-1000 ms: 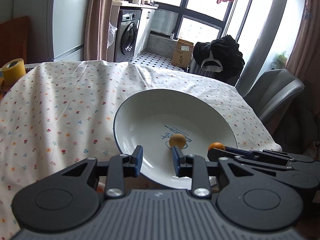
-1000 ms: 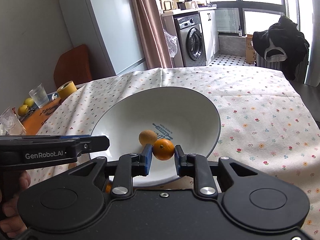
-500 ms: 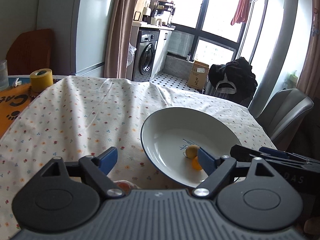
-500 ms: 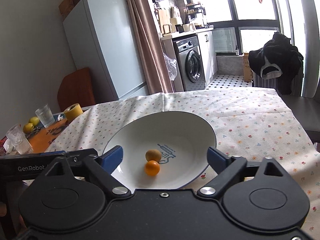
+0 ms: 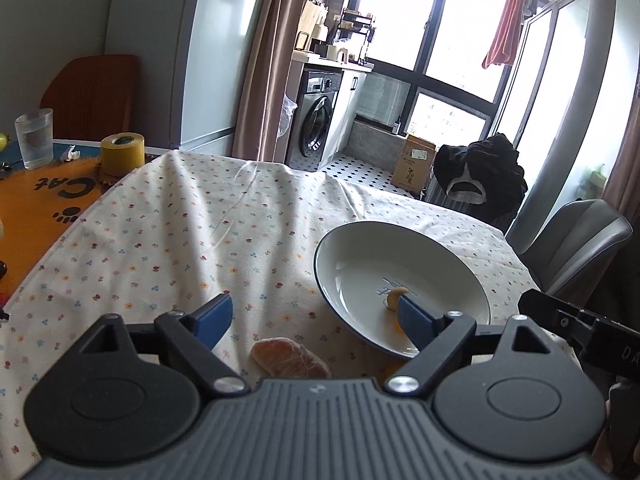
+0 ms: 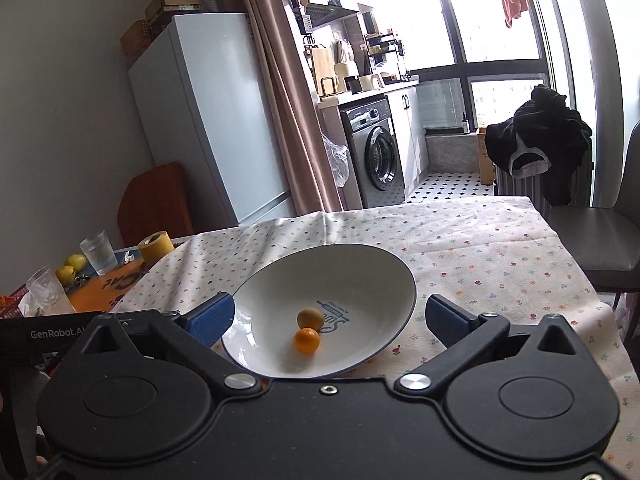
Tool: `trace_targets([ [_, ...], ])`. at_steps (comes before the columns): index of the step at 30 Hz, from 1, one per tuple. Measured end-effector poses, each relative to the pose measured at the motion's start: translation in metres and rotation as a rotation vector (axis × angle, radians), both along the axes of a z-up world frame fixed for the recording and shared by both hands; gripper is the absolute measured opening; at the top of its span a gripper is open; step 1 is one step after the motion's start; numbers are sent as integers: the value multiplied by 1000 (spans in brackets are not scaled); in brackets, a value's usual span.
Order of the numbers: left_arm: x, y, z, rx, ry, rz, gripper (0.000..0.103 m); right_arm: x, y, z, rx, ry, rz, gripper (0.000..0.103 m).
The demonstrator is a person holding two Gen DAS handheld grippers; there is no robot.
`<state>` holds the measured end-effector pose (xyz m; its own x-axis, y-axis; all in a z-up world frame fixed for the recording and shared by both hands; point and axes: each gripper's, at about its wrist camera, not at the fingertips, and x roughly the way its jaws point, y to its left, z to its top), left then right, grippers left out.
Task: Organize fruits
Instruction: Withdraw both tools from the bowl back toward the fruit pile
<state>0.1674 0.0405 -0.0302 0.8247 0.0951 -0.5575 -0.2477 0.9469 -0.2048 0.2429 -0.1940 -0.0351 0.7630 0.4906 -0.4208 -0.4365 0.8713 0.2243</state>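
Two hand-held grippers above a cloth-covered table. The left gripper point(image 5: 316, 318) has its blue-padded fingers spread wide and released, holding nothing; between them, near the table's near edge, lies a wrapped orange piece of fruit point(image 5: 290, 359) on the floral tablecloth point(image 5: 180, 232). The right gripper point(image 6: 326, 318) is likewise spread and empty, its fingers framing the white bowl point(image 6: 360, 268).

The bowl sits toward the near right part of the table, its near rim close to the table's near edge. Inside it, near the printed blue mark, a small orange point(image 6: 307, 340) touches a yellowish-brown fruit point(image 6: 310, 318) just behind it. In the left wrist view both are largely hidden behind the right-hand finger pad point(image 5: 414, 320).

Open cloth extends from the bowl to the far edge and across the left half of the table. At the left edge the cloth ends on an orange mat point(image 5: 36, 204) carrying a roll of yellow tape point(image 5: 122, 154), a ribbed glass point(image 5: 35, 139) and, in the right wrist view, two yellow fruits point(image 6: 71, 268) and a second glass point(image 6: 48, 292).

Beyond the far edge: a refrigerator point(image 6: 208, 120), curtain point(image 6: 288, 100), washing machine point(image 6: 374, 156) and bright windows. A grey chair point(image 5: 576, 244) stands at the right edge.
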Motion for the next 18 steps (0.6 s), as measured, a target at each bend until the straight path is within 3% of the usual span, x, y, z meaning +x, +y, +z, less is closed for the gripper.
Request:
trace_targets([
  [9,-27,-4,8,25,5,-9,89,-28,-12,12,-22,-39,-28,103],
  [18,-50,-6,11,27,40,-44,89,-47,-26,13,-81,-20,-24,103],
])
